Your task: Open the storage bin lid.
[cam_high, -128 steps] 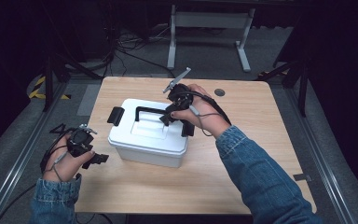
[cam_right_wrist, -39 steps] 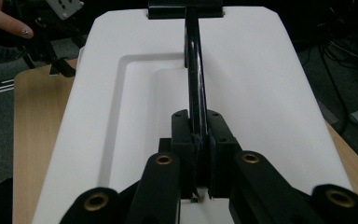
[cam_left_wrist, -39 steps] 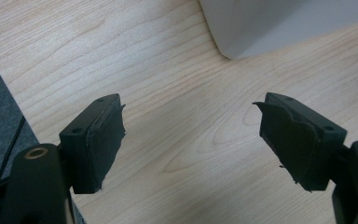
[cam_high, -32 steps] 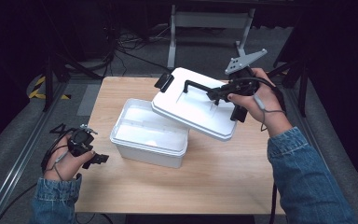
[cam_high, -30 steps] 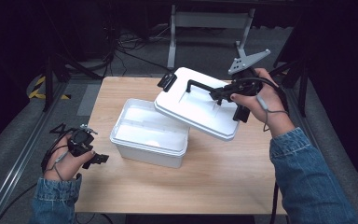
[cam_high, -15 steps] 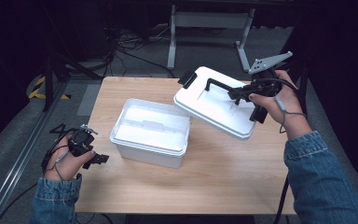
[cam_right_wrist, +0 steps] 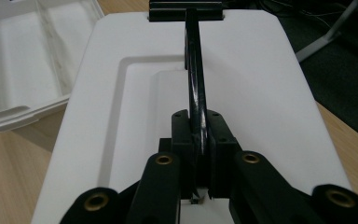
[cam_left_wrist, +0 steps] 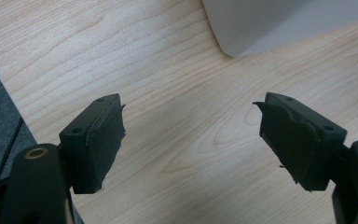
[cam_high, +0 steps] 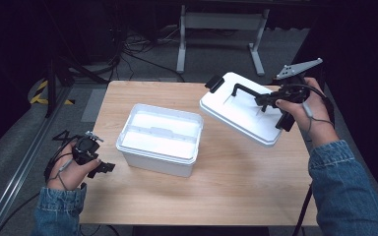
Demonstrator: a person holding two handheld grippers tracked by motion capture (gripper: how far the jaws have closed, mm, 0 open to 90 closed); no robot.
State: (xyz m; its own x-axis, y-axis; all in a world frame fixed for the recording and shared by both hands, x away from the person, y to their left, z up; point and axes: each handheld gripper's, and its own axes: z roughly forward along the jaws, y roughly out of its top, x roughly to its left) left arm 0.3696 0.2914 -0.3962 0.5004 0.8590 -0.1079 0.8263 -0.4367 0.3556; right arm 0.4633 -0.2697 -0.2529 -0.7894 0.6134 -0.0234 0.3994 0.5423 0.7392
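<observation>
1. Presently, my right gripper: jaws closed tight on the black carry handle of the white lid. I hold the lid in the air, tilted, over the right far part of the table.
2. Lid: white plastic, with a black latch at its far left end. It is clear of the box and touches neither box nor table, as far as I can judge.
3. Storage box: white, lidless, standing near the middle of the table. Its inside looks empty, though the glare hides detail.
4. My left gripper: jaws wide apart, nothing between them, at the near left edge of the table, just short of the box corner.
5. Progress, by my judgement: the lid is off; what is left is to set it down, probably on the bare wood to the right.
</observation>
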